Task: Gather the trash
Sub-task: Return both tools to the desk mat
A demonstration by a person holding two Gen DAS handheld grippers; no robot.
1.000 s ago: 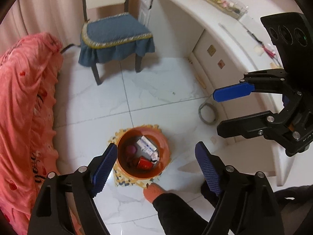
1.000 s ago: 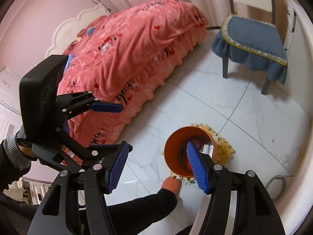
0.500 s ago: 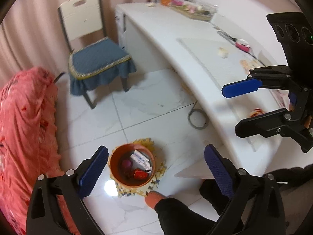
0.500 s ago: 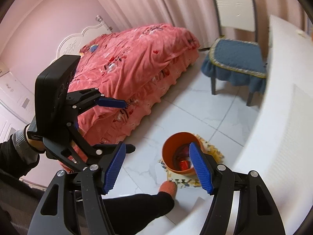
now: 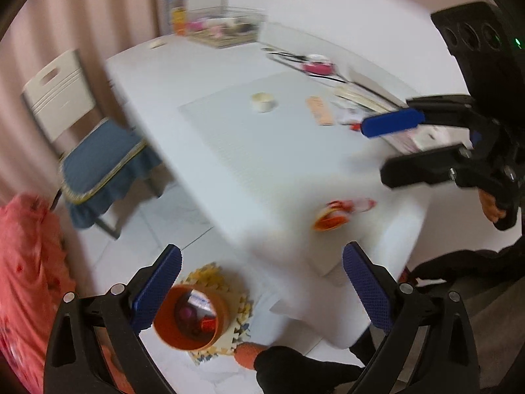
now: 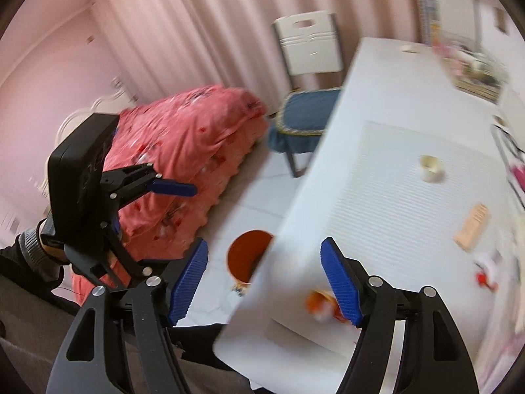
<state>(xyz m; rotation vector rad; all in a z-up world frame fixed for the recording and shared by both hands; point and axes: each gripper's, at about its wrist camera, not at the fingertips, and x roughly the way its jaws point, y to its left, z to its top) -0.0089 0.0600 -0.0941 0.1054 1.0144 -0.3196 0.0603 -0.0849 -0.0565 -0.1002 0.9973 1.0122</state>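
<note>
An orange trash bin (image 5: 190, 318) with several pieces of trash in it stands on a yellow foam mat on the floor; it also shows in the right wrist view (image 6: 249, 259), partly hidden by the table edge. An orange and red wrapper (image 5: 338, 213) lies near the front edge of the white table (image 5: 262, 151); it shows blurred in the right wrist view (image 6: 320, 302). A small white cup (image 5: 262, 101), a tan strip (image 5: 320, 115) and a red scrap (image 6: 485, 272) lie further back. My left gripper (image 5: 262, 292) is open and empty above the table edge. My right gripper (image 6: 265, 282) is open and empty, and shows at the right in the left wrist view (image 5: 393, 144).
A chair with a blue cushion (image 5: 98, 164) stands at the table's left end. A bed with a pink cover (image 6: 183, 151) fills the left side. A wire basket of items (image 5: 226, 29) stands at the back of the table. The person's legs are below.
Both grippers have risen from floor level by the bin to above the table top. The table surface and its trash have come into view. Both stay open and empty.
</note>
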